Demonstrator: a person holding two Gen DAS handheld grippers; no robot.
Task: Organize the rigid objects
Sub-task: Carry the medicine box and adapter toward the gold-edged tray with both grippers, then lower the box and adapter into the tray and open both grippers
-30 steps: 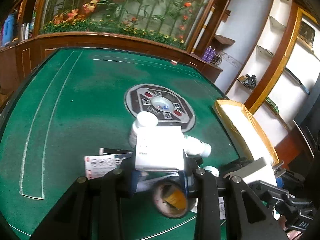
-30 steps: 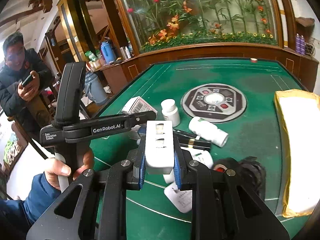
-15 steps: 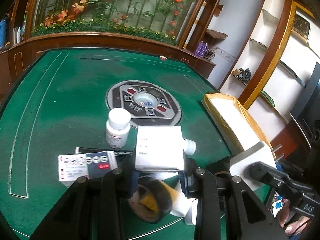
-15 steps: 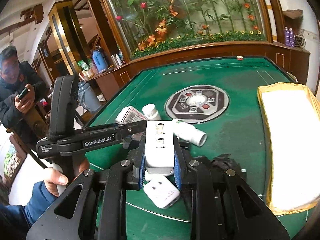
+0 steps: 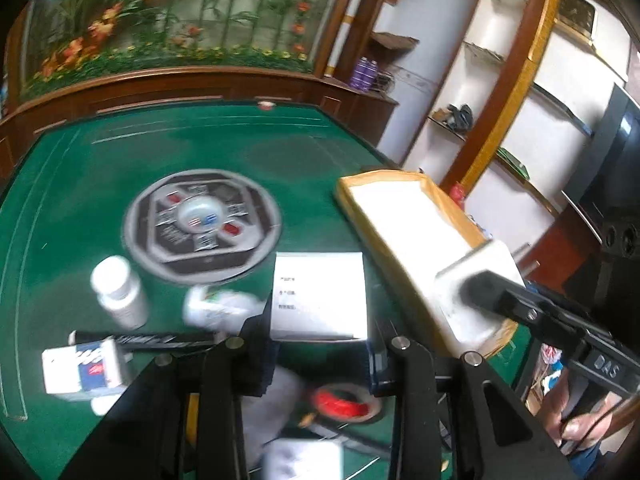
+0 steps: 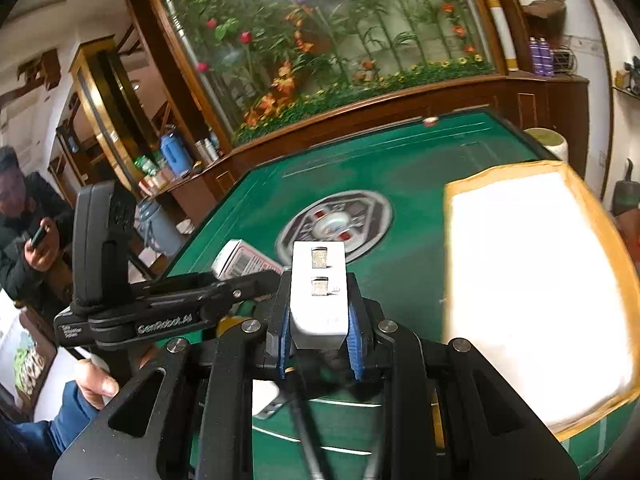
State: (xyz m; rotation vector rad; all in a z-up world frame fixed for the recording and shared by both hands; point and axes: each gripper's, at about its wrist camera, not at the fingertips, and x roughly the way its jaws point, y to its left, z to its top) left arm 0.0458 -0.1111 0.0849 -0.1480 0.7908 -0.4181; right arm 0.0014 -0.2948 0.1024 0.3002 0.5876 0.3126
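My left gripper (image 5: pixel 318 336) is shut on a white box (image 5: pixel 320 294) and holds it above the green table (image 5: pixel 80 184). My right gripper (image 6: pixel 318 320) is shut on a white USB charger block (image 6: pixel 318 284), also lifted; it shows in the left wrist view (image 5: pixel 476 276) over the near end of the tan tray with a white inside (image 5: pixel 396 220) (image 6: pixel 532 280). Below on the felt lie a white pill bottle (image 5: pixel 118 292), a second bottle on its side (image 5: pixel 218 306), a black pen-like bar (image 5: pixel 148 338), a blue-and-white carton (image 5: pixel 82 370) and a tape roll (image 5: pixel 346 402).
A round grey mahjong hub (image 5: pixel 200 226) sits mid-table. The left gripper's body (image 6: pixel 120 308) and the hand holding it are at the left of the right wrist view. A white plug (image 6: pixel 266 400) lies under my right gripper. A seated person (image 6: pixel 24 232) is off the table's left.
Both grippers have swung to the right toward the tray with their objects still held. The loose items on the felt have slid left and down in view.
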